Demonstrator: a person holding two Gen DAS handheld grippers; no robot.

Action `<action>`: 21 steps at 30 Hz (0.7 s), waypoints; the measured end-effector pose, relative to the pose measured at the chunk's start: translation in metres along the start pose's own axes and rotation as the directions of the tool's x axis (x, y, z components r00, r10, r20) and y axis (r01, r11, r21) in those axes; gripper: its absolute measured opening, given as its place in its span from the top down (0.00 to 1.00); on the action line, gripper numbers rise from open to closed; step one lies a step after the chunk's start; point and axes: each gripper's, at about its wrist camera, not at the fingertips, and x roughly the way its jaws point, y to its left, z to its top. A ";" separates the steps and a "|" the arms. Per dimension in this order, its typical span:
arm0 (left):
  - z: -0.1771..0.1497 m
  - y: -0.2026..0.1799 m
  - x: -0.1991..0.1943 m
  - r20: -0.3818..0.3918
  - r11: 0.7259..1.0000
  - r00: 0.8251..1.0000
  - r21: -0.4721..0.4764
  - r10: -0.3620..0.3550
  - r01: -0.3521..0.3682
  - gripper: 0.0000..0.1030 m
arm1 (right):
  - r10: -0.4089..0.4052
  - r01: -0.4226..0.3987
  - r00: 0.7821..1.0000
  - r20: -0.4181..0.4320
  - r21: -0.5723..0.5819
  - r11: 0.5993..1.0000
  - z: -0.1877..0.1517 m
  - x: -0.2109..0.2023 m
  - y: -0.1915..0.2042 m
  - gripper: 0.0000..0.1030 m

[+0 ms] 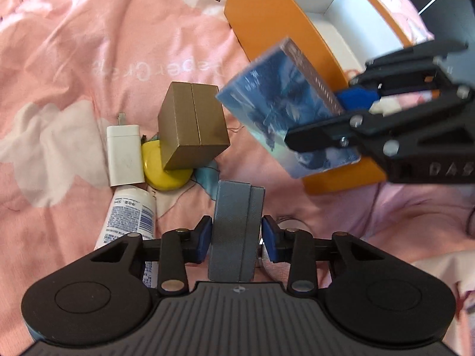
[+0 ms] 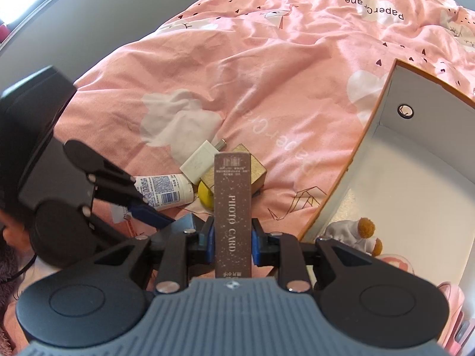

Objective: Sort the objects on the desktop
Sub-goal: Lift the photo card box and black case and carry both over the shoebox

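My left gripper (image 1: 237,235) is shut on a grey box (image 1: 236,228), held upright over the pink bedsheet. My right gripper (image 2: 232,241) is shut on a photo card box (image 2: 233,213) with a blue picture face (image 1: 285,112), held in the air beside the orange box (image 1: 276,29); the right gripper also shows in the left wrist view (image 1: 350,115). On the sheet lie a gold box (image 1: 193,124), a yellow round item (image 1: 166,166), a white charger (image 1: 124,154) and a white tube (image 1: 130,219), close together.
The orange box has a white inside (image 2: 415,178) and holds a small plush toy (image 2: 353,231) and a pink item (image 2: 394,262). The rumpled pink sheet (image 2: 267,74) stretches beyond the pile. The left gripper's body (image 2: 74,195) is at the left.
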 end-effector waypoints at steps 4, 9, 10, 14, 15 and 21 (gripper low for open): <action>0.001 -0.003 0.001 0.031 0.999 0.998 -0.028 0.046 -0.046 0.61 | 0.000 0.000 1.000 0.005 0.008 1.000 -0.003 -0.004 0.000 0.76; 0.003 -0.005 -0.009 0.059 0.995 0.995 -0.060 0.077 -0.074 0.62 | 0.038 -0.038 0.999 0.010 0.012 0.999 -0.011 -0.011 0.005 0.76; 0.001 -0.006 -0.013 0.064 0.994 0.994 -0.071 0.087 -0.082 0.62 | 0.047 -0.048 0.999 0.010 0.011 0.999 -0.013 -0.013 0.007 0.76; -0.008 -0.014 -0.034 0.095 0.989 0.989 -0.108 0.116 -0.105 0.62 | 0.069 -0.069 0.998 0.014 -0.008 0.998 -0.022 -0.023 0.017 0.76; -0.011 -0.018 -0.041 0.107 0.986 0.986 -0.121 0.131 -0.118 0.62 | 0.073 -0.073 0.997 0.015 -0.013 0.997 -0.025 -0.026 0.020 0.76; -0.026 -0.041 -0.073 0.180 0.975 0.969 -0.169 0.171 -0.141 0.62 | 0.081 -0.080 0.996 0.036 -0.028 0.996 -0.045 -0.050 0.033 0.76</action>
